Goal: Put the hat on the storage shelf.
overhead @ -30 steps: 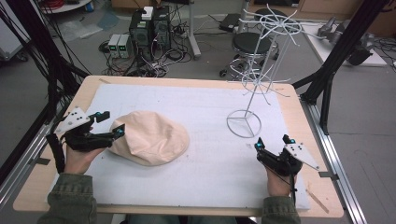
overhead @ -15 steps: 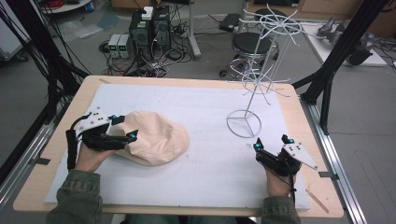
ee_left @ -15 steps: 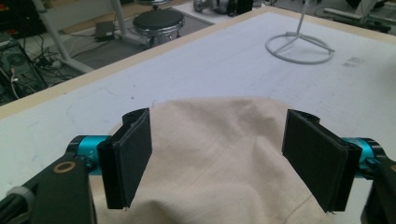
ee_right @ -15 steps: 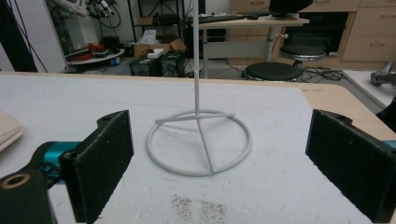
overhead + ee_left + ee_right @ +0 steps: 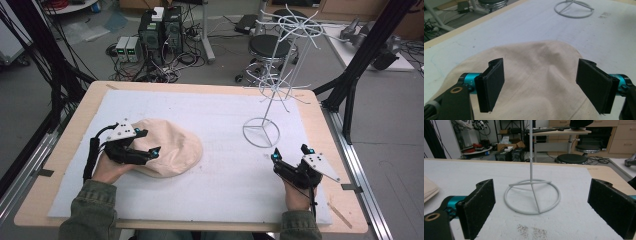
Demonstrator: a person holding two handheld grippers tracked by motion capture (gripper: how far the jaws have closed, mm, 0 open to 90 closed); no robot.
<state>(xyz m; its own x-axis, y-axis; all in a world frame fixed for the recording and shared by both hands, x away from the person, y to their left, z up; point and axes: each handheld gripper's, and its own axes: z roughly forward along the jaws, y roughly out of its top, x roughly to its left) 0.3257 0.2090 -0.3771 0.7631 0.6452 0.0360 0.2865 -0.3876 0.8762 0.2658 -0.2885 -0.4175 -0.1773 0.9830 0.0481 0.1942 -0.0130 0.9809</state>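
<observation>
Your left gripper [image 5: 145, 145]: jaws apart, over the cap's 9 o'clock edge.
Cap [image 5: 172, 147]: beige, flat on the white mat [image 5: 225, 180].
Your right gripper [image 5: 291, 156]: jaws apart, wire stand [image 5: 261, 132] at its 11 o'clock.

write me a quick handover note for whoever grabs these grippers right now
Left gripper: jaws open, over the near-left part of the beige cap, one jaw on each side of the fabric in the left gripper view; not closed on it.
Right gripper: jaws open, holding nothing, low over the white mat just in front of the wire stand, facing its ring base.
Cap lies flat on the mat, left of centre. Stand is upright at the right, hooks bare.
Done: left gripper brought to the cap.
Left: probably close on the cap, lift it and hang it on the stand.
</observation>
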